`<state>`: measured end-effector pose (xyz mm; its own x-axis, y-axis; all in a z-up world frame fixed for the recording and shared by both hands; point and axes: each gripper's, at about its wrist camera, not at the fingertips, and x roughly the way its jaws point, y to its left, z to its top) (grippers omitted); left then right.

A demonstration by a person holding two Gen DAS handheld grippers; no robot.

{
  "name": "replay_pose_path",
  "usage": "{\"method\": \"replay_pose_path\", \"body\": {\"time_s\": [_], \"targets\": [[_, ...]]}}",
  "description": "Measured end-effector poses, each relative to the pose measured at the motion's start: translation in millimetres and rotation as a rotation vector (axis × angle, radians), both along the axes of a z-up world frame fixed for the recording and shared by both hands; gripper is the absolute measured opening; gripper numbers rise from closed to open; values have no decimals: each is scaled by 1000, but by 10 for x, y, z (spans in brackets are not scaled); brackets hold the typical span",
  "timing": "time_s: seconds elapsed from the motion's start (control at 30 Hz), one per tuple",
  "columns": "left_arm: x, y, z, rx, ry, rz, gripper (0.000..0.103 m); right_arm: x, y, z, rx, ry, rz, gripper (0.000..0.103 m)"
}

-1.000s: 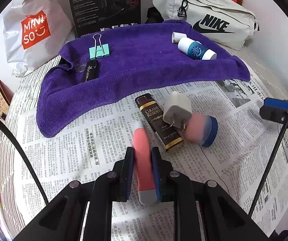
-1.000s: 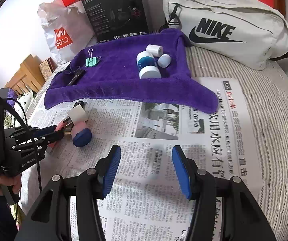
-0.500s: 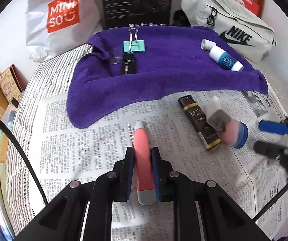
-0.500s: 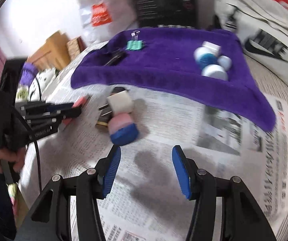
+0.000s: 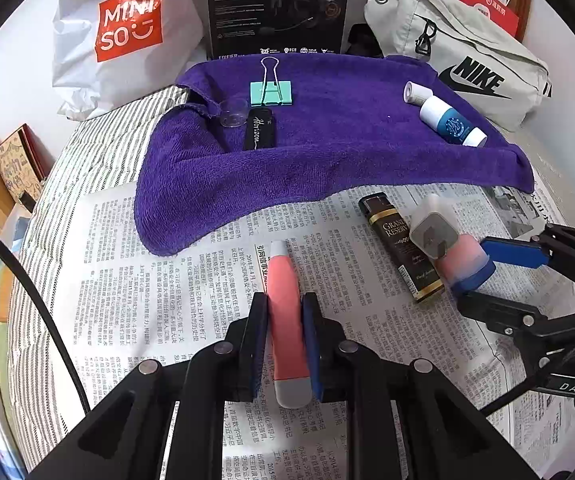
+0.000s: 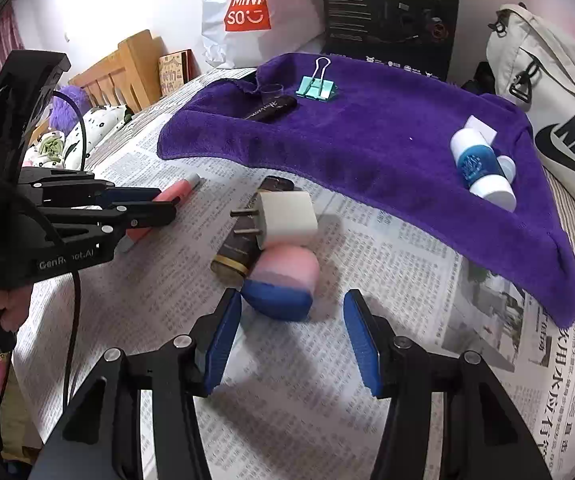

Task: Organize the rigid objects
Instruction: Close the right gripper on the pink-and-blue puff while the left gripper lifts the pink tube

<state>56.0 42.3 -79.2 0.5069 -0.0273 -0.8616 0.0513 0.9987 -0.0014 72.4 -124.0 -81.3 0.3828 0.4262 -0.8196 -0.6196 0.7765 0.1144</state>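
A bed is covered with newspaper [image 5: 191, 280], and a purple towel [image 5: 339, 152] lies spread across its far half. The left gripper [image 5: 285, 344] is clamped on a pink tube with a grey cap [image 5: 285, 308], holding it just above the newspaper with its tip pointing toward the towel. The right gripper [image 6: 293, 340] has its blue pads spread wide, holding nothing, and sits just in front of a pink and blue container [image 6: 283, 282] lying on its side on the paper. A white plug adapter [image 6: 285, 218] rests against that container, seemingly leaning on a dark brown box with gold lettering [image 5: 401, 246] beside it, though the contact is hard to judge. On the towel sit a mint green binder clip [image 5: 271, 90], a small black case [image 5: 261, 130], a clear plastic cap [image 5: 234, 112], a blue and white bottle [image 5: 451, 126], and a small white roll [image 5: 414, 91]. Behind the towel stand a white shopping bag [image 5: 127, 36], a black box [image 5: 277, 4], and a grey sports bag [image 5: 467, 56].
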Motion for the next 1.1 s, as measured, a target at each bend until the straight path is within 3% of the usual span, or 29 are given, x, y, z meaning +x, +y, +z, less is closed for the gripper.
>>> {"method": "replay_pose_path", "body": {"time_s": [0.23, 0.33, 0.73, 1.1], "targets": [[1, 14, 2, -12, -4, -4, 18, 9, 110, -10, -9, -2, -17, 52], [-5, 21, 2, -17, -8, -5, 18, 6, 110, -10, -37, -20, -33, 40], [-10, 26, 7, -14, -8, -3, 18, 49, 7, -8, -86, -21, -143, 43], [-9, 35, 15, -44, -9, 4, 17, 90, -205, 79, -28, 4, -165, 40]]}}
